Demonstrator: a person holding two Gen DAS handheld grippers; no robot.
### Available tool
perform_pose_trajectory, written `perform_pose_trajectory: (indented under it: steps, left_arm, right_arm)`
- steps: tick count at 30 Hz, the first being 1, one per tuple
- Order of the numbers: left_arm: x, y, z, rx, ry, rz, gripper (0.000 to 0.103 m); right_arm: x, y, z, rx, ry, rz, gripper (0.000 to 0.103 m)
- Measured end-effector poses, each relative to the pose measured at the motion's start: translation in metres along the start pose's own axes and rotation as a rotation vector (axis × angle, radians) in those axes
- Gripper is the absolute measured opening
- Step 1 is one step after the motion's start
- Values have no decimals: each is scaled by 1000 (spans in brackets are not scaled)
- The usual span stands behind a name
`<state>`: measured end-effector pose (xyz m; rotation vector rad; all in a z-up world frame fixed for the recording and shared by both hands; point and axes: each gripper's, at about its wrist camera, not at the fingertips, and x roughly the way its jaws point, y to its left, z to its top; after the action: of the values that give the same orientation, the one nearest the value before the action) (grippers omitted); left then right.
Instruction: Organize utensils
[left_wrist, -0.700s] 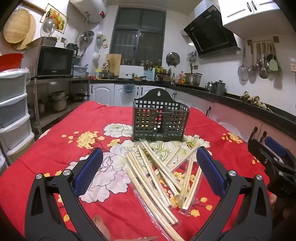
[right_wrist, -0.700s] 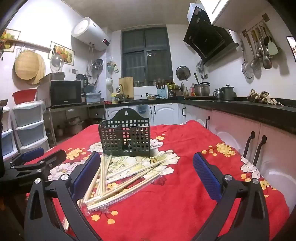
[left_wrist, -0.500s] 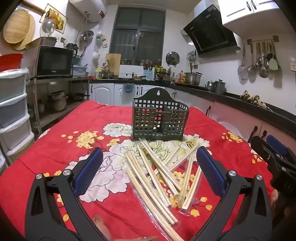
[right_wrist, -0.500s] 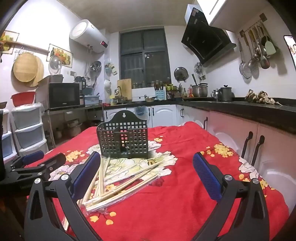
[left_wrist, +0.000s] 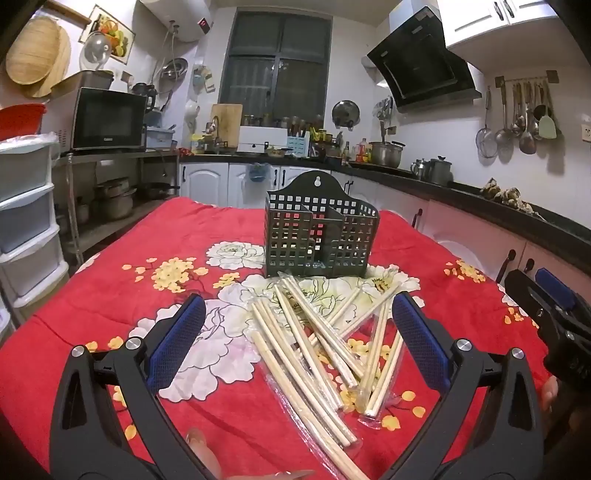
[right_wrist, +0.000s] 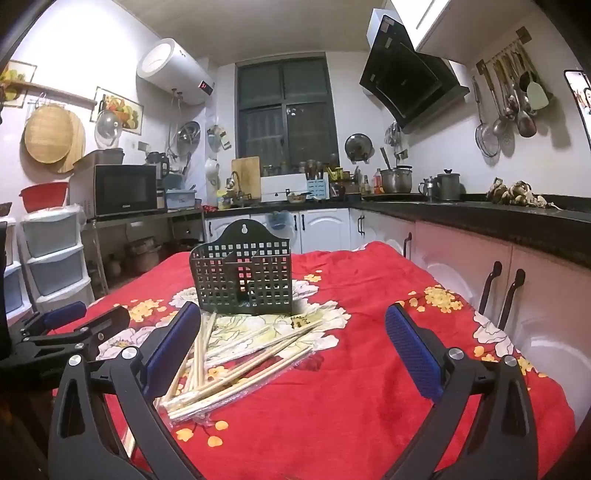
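From the left wrist view, the left gripper (left_wrist: 299, 339) hangs low over the red flowered tablecloth (left_wrist: 110, 302) with its blue-padded jaws spread wide and nothing pinched between them. Framed in that gap lies a loose heap of pale wooden chopsticks (left_wrist: 317, 339), some in clear plastic wrap, fanned out and crossing one another on the cloth. Just behind the heap stands the dark perforated utensil holder (left_wrist: 319, 240), upright, its inner dividers visible through the square holes (no utensils can be made out inside it). At the right edge of this view the right gripper (left_wrist: 546, 302) juts in, well apart from the chopsticks, with fingertips (left_wrist: 550, 391) of the hand holding it showing below. From the right wrist view, the right gripper (right_wrist: 291, 347) also stands wide open and grips nothing; bare red cloth fills most of the space between its jaws. The chopsticks (right_wrist: 236, 354) lie toward its left jaw, partly hidden behind that pad, and the holder (right_wrist: 242, 273) sits just beyond them. The left gripper (right_wrist: 70, 325) reaches in from the left edge, near the pile but not touching it.
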<state>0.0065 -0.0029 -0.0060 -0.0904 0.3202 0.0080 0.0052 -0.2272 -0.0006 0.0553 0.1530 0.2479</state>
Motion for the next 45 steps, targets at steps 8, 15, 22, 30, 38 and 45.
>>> perform_pose_trajectory:
  steps: [8, 15, 22, 30, 38, 45]
  left_arm:
    - [0, 0, 1, -1, -6, 1, 94]
    - [0, -1, 0, 0, -9, 3, 94]
    - [0, -1, 0, 0, -5, 2, 94]
    - [-2, 0, 0, 0, -10, 5, 94]
    - [-2, 3, 1, -5, -1, 6, 94]
    - [4, 25, 6, -57, 53, 32, 94]
  right_arm:
    - [-2, -2, -1, 3, -10, -3, 97]
    - [-3, -2, -1, 2, -13, -4, 97]
    - [-4, -1, -1, 3, -11, -2, 97]
    - [-5, 1, 0, -4, -14, 11, 97]
    - [2, 6, 4, -23, 22, 50, 97]
    - [20, 26, 12, -77, 133, 150, 97]
